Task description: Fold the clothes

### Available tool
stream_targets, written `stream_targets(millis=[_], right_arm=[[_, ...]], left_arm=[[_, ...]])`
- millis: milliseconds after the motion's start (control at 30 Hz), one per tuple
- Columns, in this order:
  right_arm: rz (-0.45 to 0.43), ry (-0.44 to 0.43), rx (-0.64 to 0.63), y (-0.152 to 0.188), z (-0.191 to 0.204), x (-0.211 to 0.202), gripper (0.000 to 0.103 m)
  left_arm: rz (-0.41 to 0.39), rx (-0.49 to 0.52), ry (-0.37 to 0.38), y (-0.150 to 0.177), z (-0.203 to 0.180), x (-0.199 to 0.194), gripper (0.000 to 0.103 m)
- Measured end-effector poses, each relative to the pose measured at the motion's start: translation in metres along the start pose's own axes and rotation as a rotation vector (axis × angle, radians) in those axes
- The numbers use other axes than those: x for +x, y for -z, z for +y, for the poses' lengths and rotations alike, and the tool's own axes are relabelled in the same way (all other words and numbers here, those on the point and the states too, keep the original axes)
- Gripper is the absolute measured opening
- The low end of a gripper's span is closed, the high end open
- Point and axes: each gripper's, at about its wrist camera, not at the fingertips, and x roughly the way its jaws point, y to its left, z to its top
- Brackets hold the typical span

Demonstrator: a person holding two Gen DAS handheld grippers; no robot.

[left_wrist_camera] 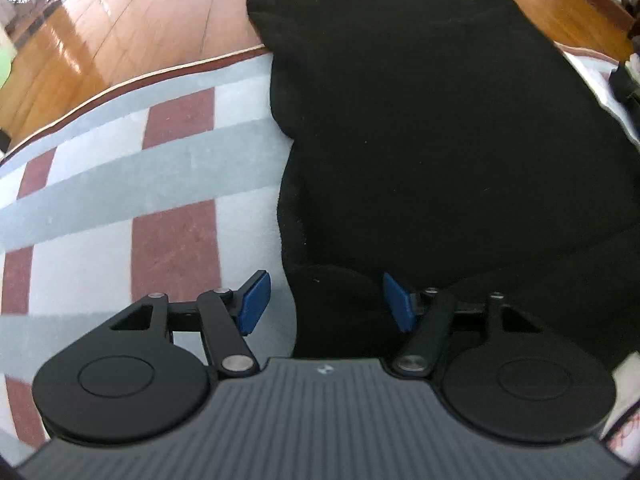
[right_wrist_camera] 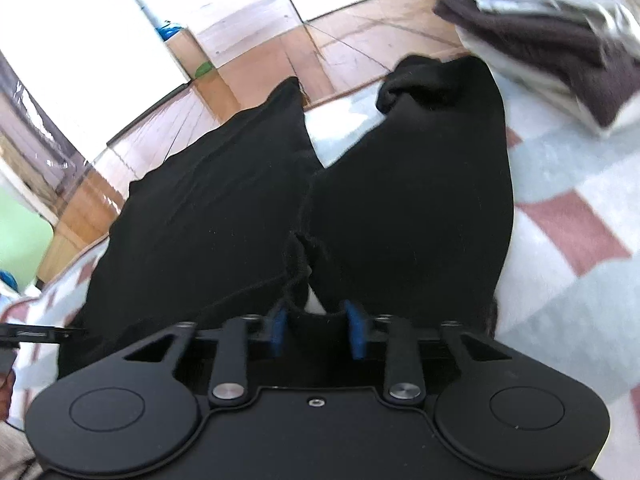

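Observation:
A black garment (left_wrist_camera: 432, 128) lies spread on a checked rug, its far end reaching past the rug's edge onto the wooden floor. My left gripper (left_wrist_camera: 326, 304) hangs over its near left edge, open. The left blue pad (left_wrist_camera: 256, 304) is above the rug, while the other is above the cloth, with neither pressing it. In the right wrist view the black garment (right_wrist_camera: 412, 184) shows two lobes that meet at a seam. My right gripper (right_wrist_camera: 317, 332) sits at their near junction, and a bunch of black cloth fills the gap between its blue pads.
The rug (left_wrist_camera: 120, 200) has grey, white and dark-red squares with a pale border. The wooden floor (left_wrist_camera: 160, 20) lies beyond it. A stack of folded clothes (right_wrist_camera: 560, 52) rests at the far right of the rug. The tip of the other gripper (right_wrist_camera: 40, 336) shows at the left edge.

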Motion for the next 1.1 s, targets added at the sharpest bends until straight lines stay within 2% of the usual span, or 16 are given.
stream_targets(millis=[33,67,100,133,200,267,367,433,567,600,700,800,900,933,1033,1100], right_arm=[[-0.001,0.007,-0.023,-0.001,0.002,0.000,0.014],[0.000,0.011,-0.046,-0.002,0.004,0.000,0.011],[0.000,0.013,-0.062,-0.003,0.006,0.000,0.010],[-0.004,0.017,-0.076,-0.004,0.008,0.000,0.008],[-0.021,-0.005,-0.092,-0.004,0.011,-0.003,0.007],[-0.040,-0.044,-0.107,-0.003,0.015,-0.006,0.007],[-0.014,0.017,-0.190,0.000,0.027,0.005,0.007],[-0.011,0.034,-0.187,-0.001,0.027,0.009,0.007],[-0.043,0.039,-0.223,-0.005,0.028,0.002,0.007],[-0.044,0.066,-0.252,-0.006,0.028,0.004,0.007],[-0.031,0.131,-0.247,-0.009,0.023,0.006,0.011],[-0.011,0.132,-0.180,-0.013,0.013,0.005,0.037],[-0.035,0.026,-0.105,-0.024,0.005,-0.007,0.042],[-0.056,0.011,-0.112,-0.026,0.008,-0.013,0.046],[-0.116,0.019,-0.197,-0.028,0.024,-0.022,0.046],[-0.069,-0.019,-0.249,-0.023,0.034,-0.014,0.046]], left_arm=[[-0.016,-0.013,0.016,0.003,0.004,-0.005,0.010],[-0.034,-0.023,0.026,0.006,0.007,-0.011,0.010],[-0.063,-0.021,-0.015,0.008,0.008,-0.019,0.009],[-0.099,-0.032,-0.047,0.011,0.011,-0.028,0.009],[-0.131,-0.154,-0.051,0.017,0.031,-0.038,0.009],[-0.112,-0.274,0.007,0.021,0.053,-0.031,0.009],[-0.064,-0.273,0.031,0.018,0.056,-0.014,0.010],[-0.067,-0.249,0.008,0.016,0.051,-0.013,0.011],[-0.082,-0.198,-0.069,0.016,0.043,-0.021,0.034],[-0.098,-0.194,-0.070,0.016,0.043,-0.024,0.035],[-0.232,-0.245,0.080,0.013,0.054,-0.041,0.035],[-0.304,-0.242,0.185,0.016,0.048,-0.063,0.035],[-0.278,-0.290,0.347,0.027,0.038,-0.069,0.035],[-0.240,-0.291,0.377,0.028,0.033,-0.063,0.035],[-0.104,-0.227,0.382,0.026,0.006,-0.040,0.035],[-0.049,-0.189,0.360,0.024,-0.006,-0.027,0.037]])
